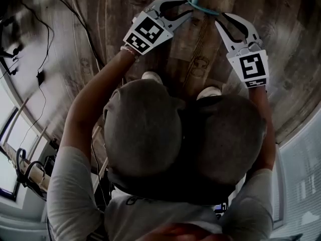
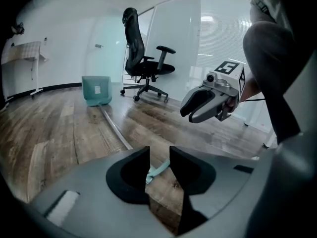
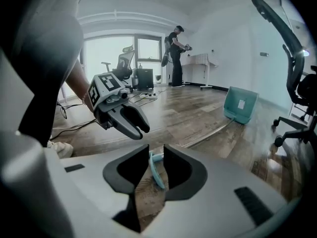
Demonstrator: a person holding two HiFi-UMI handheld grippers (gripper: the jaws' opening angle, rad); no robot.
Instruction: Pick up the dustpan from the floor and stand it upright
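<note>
The teal dustpan (image 2: 96,90) stands on the wooden floor, and its long metal handle (image 2: 117,129) runs along the floor toward me. The handle's teal grip end (image 1: 203,8) lies between the tips of my two grippers. My left gripper (image 1: 183,9) is open, and the grip end (image 2: 157,171) shows in the gap between its jaws, untouched. My right gripper (image 1: 228,24) is open too, with the teal loop (image 3: 157,175) showing in its gap. The left gripper view shows the right gripper (image 2: 190,114) from the side. The right gripper view takes in the left gripper (image 3: 141,132) and the pan (image 3: 240,105).
A black office chair (image 2: 143,58) stands behind the dustpan near a glass wall. Cables (image 1: 45,44) trail over the floor at the left. My two shoes (image 1: 151,76) are just below the grippers. Another person (image 3: 174,53) stands far off by a white desk (image 3: 200,58).
</note>
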